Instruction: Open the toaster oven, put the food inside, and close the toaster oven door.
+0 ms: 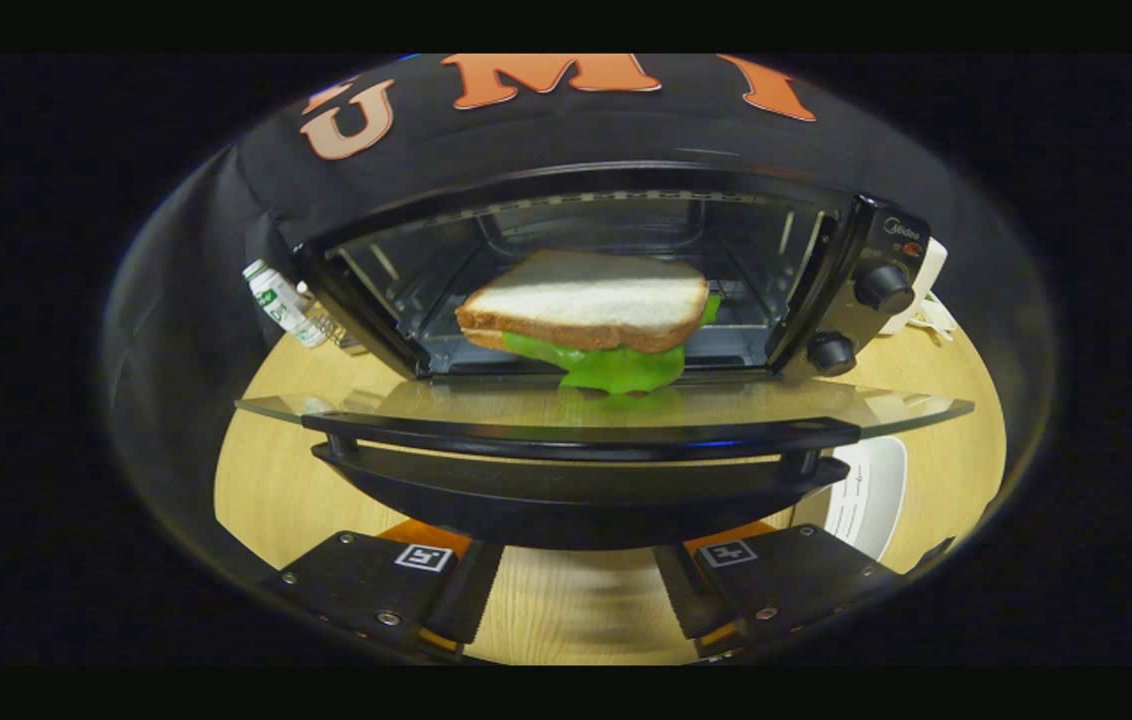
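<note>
Wooden table: sandwich seemingly inside toaster oven, tool empty.

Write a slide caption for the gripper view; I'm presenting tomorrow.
Sandwich sits inside the toaster oven; open gripper waits below the lowered glass door.

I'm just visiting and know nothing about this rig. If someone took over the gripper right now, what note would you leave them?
Gripper: open, holding nothing, fingers just below and short of the door handle.
Toaster oven: its glass door is folded down flat, wide open.
Sandwich: at the oven's mouth, lettuce hanging over the front edge toward the door; how far inside it sits is hard to tell.
Done: door opened, food released.
Left: probably nudge the sandwich further in if it blocks the door, then lift the handle to close it.
</note>
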A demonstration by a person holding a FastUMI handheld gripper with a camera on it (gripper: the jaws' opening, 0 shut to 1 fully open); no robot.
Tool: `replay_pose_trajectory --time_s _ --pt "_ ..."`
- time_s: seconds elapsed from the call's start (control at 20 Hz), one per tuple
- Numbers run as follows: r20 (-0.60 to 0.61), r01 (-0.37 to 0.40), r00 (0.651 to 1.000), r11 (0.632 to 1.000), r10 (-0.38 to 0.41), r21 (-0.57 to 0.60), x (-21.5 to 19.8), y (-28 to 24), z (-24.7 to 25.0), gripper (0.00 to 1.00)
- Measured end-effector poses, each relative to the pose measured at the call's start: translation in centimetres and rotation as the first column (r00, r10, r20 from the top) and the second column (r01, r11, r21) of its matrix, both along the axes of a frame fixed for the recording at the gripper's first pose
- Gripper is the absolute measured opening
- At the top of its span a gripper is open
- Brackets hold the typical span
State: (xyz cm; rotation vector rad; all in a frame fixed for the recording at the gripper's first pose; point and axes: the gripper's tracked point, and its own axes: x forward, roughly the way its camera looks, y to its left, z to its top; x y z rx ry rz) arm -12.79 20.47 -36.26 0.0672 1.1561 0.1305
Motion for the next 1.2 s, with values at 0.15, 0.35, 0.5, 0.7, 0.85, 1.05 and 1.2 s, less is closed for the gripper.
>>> replay_pose_trajectory --time_s 0.15,0.35,0.5,0.7,0.85,1.05,1.2 --pt "0.023 -0.003 1.000 1.000 0.003 0.002 1.5 -0.2 0.8 0.75" --pt "0.086 -0.015 0.996 1.000 0.014 0.006 3.9 0.1 2.1 0.76" --pt "0.115 -0.018 0.993 1.000 0.016 0.009 5.9 0.0 2.9 0.77" --pt "0.222 -0.003 0.975 1.000 -0.002 0.019 9.3 -0.4 5.1 0.78" --pt "0.196 0.001 0.981 1.000 -0.005 0.021 9.1 -0.8 5.4 0.80" --pt "0.257 -0.026 0.966 1.000 0.023 0.005 8.8 -1.3 7.9 0.84" --pt "0.300 -0.068 0.951 0.998 0.068 -0.011 8.2 -1.6 10.5 0.89"
